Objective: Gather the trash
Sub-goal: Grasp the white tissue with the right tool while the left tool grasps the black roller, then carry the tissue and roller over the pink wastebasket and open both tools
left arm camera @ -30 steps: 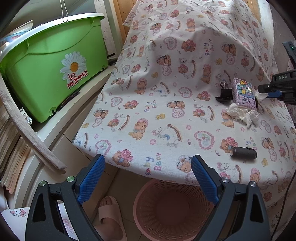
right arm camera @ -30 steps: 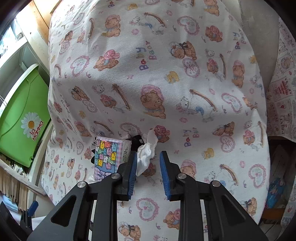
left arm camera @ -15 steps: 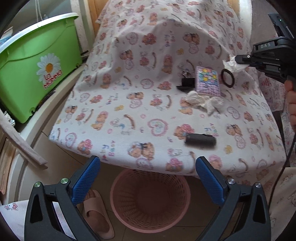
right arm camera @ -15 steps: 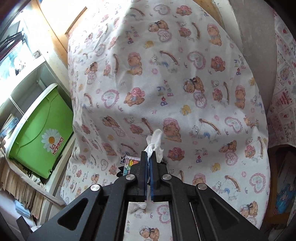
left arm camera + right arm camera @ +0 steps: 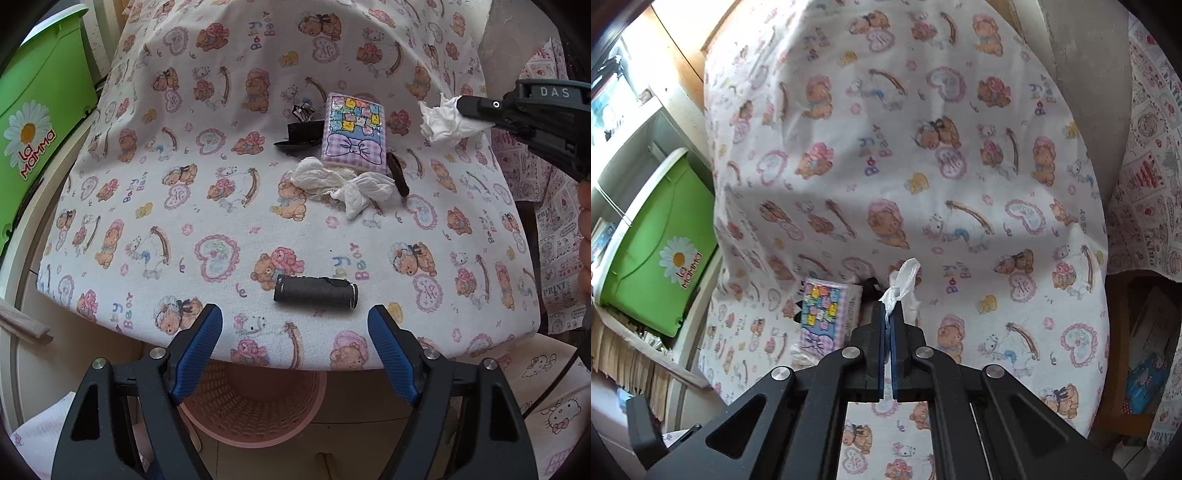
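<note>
Left wrist view: right gripper [image 5: 465,107] has its jaws pinching a crumpled tissue [image 5: 443,120] up off the bench [image 5: 229,206]; left gripper [image 5: 295,350] jaws spread wide at the near edge; pink wastebasket [image 5: 258,413] sits below it.

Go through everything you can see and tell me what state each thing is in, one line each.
left gripper: open, empty, near the table edge.
right gripper: shut on a crumpled tissue, lifted.
loose tissues: crumpled, lying on the cloth.
tissue pack: flat on the cloth.
black roll: on its side.
pink basket: upright under the table edge.
</note>
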Motion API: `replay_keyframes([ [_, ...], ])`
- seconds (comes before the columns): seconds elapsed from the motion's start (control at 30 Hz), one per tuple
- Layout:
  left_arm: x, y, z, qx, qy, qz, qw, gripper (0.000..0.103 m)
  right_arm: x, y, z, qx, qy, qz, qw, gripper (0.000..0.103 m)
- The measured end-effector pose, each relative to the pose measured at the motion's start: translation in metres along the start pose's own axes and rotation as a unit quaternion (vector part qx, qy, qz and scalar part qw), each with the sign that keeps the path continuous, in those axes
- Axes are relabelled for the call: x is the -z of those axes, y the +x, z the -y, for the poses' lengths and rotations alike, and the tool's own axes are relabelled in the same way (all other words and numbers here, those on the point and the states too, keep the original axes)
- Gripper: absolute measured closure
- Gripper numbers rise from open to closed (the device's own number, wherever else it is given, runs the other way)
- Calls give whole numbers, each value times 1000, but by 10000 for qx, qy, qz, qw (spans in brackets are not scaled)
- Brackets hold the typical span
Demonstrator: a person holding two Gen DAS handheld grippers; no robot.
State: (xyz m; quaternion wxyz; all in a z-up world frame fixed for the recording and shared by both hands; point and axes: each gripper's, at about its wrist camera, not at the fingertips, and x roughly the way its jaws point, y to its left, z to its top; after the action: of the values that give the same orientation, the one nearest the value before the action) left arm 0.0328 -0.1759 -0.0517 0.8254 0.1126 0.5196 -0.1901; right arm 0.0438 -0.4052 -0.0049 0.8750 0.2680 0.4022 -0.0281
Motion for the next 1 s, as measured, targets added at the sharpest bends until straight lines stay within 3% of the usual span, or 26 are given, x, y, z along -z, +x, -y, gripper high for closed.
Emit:
replay_keyframes([
  [0.1, -2, 1, 1, 54, 93, -21, 9999, 46, 3, -5, -6, 122, -234, 26, 9996, 100],
  [0.17, -3, 1, 1, 182, 109, -27, 9998, 50, 5, -3, -7, 216, -296, -35, 9993, 100],
  [0.23, -5, 1, 4, 252, 141, -22, 9996, 50, 6, 0, -7, 196, -266, -85, 9994, 100],
  [0.3, -6, 3, 6, 215, 144, -49, 9997, 40, 7, 0, -7, 214, -318, -106, 9992, 100],
  [0.37, -6, 5, 7, 210, 90, -49, 9997, 39, 7, -1, -8, 292, -397, -88, 9987, 100],
  [0.4, -7, 8, 8, 198, 83, -61, 9998, 41, 8, 0, -9, 309, -420, -90, 9986, 100],
  [0.47, -7, 11, 6, 189, 79, -84, 9998, 56, 10, 1, -10, 307, -429, -101, 9986, 100],
  [0.57, -4, 2, -2, 269, -28, 155, 9995, 56, 11, 3, -16, 373, -516, -94, 9979, 100],
  [0.7, 0, -16, -13, 61, 111, 446, 9989, 56, 16, 3, -24, 492, -727, -39, 9961, 100],
  [0.83, 6, -34, -32, 7, 93, 560, 9984, 56, 25, 3, -35, 386, -807, -111, 9959, 100],
  [1.0, 24, -67, -64, -48, -14, 742, 9972, 56, 43, -20, -66, 40, -1081, 105, 9941, 100],
])
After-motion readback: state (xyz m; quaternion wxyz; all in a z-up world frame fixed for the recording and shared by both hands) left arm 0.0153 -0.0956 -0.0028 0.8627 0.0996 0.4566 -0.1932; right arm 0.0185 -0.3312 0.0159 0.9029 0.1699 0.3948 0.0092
